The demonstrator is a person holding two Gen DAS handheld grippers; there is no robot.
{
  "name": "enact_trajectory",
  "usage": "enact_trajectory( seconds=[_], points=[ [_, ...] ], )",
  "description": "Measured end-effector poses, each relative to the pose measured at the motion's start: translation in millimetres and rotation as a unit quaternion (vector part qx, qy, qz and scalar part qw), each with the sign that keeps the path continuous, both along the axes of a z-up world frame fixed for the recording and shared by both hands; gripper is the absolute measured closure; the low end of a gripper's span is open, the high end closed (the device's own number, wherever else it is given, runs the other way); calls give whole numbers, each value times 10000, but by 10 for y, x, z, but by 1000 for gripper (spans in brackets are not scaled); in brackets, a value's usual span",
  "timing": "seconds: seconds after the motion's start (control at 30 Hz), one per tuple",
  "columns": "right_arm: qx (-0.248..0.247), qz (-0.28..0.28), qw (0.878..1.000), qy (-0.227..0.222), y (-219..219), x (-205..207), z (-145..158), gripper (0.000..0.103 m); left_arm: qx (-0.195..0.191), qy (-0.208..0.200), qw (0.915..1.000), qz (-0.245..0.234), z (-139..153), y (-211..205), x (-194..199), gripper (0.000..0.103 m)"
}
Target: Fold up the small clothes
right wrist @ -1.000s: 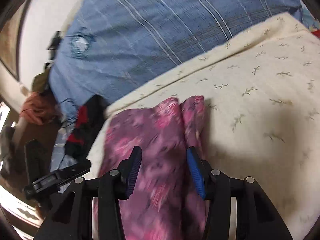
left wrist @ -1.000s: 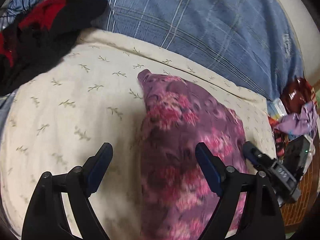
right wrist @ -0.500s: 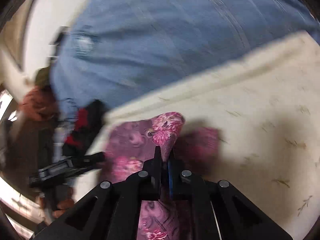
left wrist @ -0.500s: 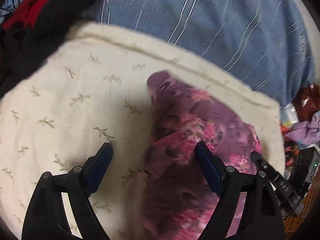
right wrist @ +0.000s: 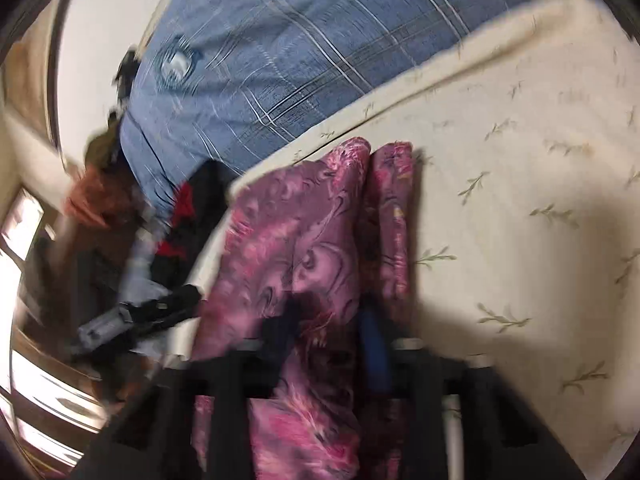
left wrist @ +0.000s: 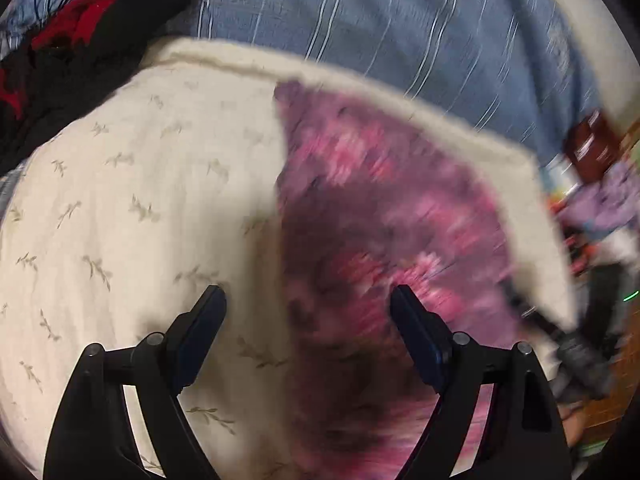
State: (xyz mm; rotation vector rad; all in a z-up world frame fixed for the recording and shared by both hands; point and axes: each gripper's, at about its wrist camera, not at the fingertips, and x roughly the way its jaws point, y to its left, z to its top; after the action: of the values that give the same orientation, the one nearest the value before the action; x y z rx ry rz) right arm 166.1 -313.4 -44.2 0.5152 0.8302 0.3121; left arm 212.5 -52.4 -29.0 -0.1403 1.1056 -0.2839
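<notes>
From the left wrist, the left gripper (left wrist: pixel 308 300) stands wide apart with nothing between its fingers, one finger over the cream leaf-print blanket (left wrist: pixel 132 208) and the other over the purple floral garment (left wrist: pixel 380 208). The garment lies flat on the right part of the blanket, its far corner close to the blanket's far hem and its right side near the blanket's right edge; a broad stretch of bare cream cloth lies to its left. Beyond the hem is a blue striped cover (left wrist: pixel 380 24), and a black and red garment (left wrist: pixel 68 52) is heaped at the far left corner. From the right wrist, the right gripper (right wrist: pixel 330 332) is blurred; its jaws stand partly apart with the purple garment (right wrist: pixel 304 232) beneath them, not pinched. Open blanket (right wrist: pixel 520 184) extends to the right. No containers are distinguishable.
</notes>
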Motion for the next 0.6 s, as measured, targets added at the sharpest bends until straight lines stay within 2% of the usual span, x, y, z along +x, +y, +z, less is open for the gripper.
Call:
enact_trajectory(
  seconds=[0.07,0.13,0.17,0.23,0.3,0.33,0.4,0.47,0.53,0.6],
  points=[
    [-135,-92,9999,17,9,-10,19,85,209,-157,9997,-5,55,-8,-84,17],
    [-326,-208,9992,-43,11,-86,165,81,59,-198,9998,-54,194,38,-188,18],
    [-367,-218,9989,-168,3,-186,272,77,-21,-250,9997,-64,237,58,-233,18],
    [-280,-170,9986,-413,-24,-357,394,77,-141,-424,9990,-91,327,117,-415,18],
    [-172,22,9971,-738,-4,-592,465,77,-86,-498,9986,-150,312,94,-548,18],
    [-199,125,9969,-748,26,-662,432,77,-24,-488,9986,-194,254,79,-608,18],
    [-414,118,9978,-500,83,-670,272,80,165,-315,9991,-235,74,7,-624,17],
    [-840,9,9964,-70,93,-611,10,82,142,-215,9995,-183,-87,-4,-599,12],
    [-610,-21,9980,-161,21,-632,-72,82,68,-236,9997,-88,-61,44,-611,11],
    [-589,-101,9982,-80,9,-644,37,82,-35,-222,9997,-23,56,105,-636,11]
  ],
)
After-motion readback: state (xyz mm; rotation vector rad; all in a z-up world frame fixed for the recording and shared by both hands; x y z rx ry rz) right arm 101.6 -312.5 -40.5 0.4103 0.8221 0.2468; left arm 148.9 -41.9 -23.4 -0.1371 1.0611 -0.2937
